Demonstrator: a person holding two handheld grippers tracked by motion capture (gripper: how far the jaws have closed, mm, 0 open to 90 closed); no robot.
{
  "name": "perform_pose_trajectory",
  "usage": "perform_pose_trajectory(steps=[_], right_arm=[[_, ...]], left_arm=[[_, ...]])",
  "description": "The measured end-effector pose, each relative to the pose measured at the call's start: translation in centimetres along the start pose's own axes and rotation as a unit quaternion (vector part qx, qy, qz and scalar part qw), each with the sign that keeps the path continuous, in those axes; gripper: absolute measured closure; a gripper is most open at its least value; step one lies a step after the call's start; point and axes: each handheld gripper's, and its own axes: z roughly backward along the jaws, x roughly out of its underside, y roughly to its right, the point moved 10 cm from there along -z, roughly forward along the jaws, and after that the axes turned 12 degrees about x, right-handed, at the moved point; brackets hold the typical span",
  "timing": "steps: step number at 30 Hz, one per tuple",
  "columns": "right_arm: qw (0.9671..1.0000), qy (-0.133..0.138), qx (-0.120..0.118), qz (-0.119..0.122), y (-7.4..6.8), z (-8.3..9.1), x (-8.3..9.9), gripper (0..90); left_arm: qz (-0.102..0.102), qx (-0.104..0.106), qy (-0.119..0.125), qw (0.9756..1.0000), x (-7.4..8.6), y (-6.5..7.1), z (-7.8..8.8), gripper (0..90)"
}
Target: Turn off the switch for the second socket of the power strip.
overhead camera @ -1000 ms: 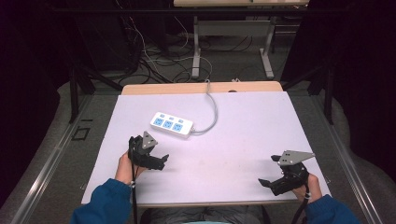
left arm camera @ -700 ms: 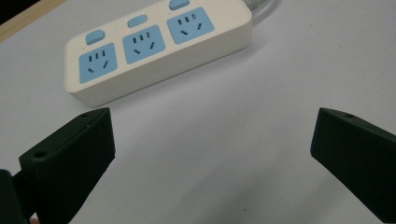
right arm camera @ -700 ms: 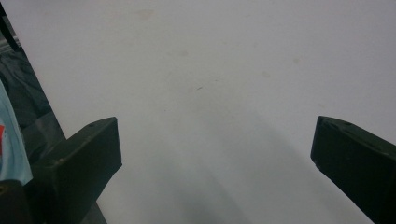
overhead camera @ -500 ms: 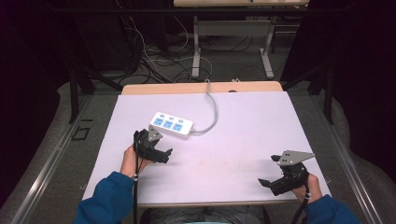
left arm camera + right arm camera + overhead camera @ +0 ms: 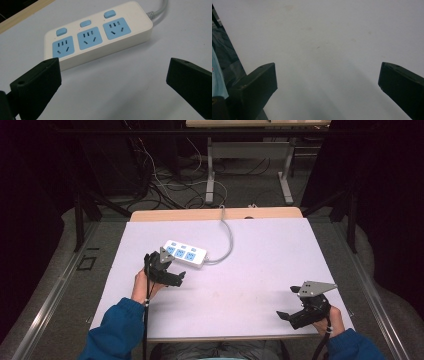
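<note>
The left tongs (image 5: 165, 270) stand with their black jaws spread wide and nothing between them, held over the pale lilac tabletop (image 5: 260, 265) toward its left side, about midway between its near and far edges; in the left gripper view the left tongs (image 5: 112, 82) look straight at the white, oblong plastic power strip with three blue sockets and three blue buttons (image 5: 100, 35), which lies flat on the tabletop just beyond the jaw tips, its near left corner close by the left jaw but apart from it. In the high view the power strip (image 5: 185, 253) sits left of the tabletop's centre, set at a slant; its grey cable (image 5: 227, 237) curves from its right end up to the far edge, where a strip of bare wood shows. The right tongs (image 5: 300, 307) are near the tabletop's near right corner, jaws likewise wide and empty; the right gripper view shows the right tongs (image 5: 327, 82) over bare tabletop with the near edge at the left. Blue sleeves (image 5: 117, 332) come in from the bottom.
</note>
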Motion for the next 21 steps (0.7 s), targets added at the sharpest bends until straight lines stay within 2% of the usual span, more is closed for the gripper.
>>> perform_pose_trajectory(steps=[5,7,9,15,17,21], right_arm=[[1.0,-0.001,-0.001,-0.001,-0.1,0.0,0.0,1.7],[1.0,-0.001,-0.001,0.0,-0.1,0.0,0.0,1.7],[1.0,-0.001,0.001,-0.001,0.0,0.0,0.0,1.7],[1.0,0.0,-0.001,0.004,0.0,0.0,0.0,1.7],[1.0,0.001,-0.001,0.003,-0.1,0.0,0.0,1.8],[1.0,-0.002,-0.002,0.005,-0.1,0.0,0.0,1.7]], left_arm=[[0.002,-0.007,0.0,1.0,-0.5,-0.8,-0.4,0.0],[0.009,-0.001,0.003,1.0,-0.8,-0.9,-0.5,0.0],[0.013,-0.006,0.015,0.9998,-1.1,-1.2,-0.7,0.0],[0.014,-0.014,0.015,0.9997,-1.5,-1.9,-0.7,0.3],[0.013,-0.02,0.019,0.9995,-1.7,-2.3,-0.6,3.7],[0.025,-0.023,0.03,0.999,-2.0,-3.2,-0.7,12.3]])
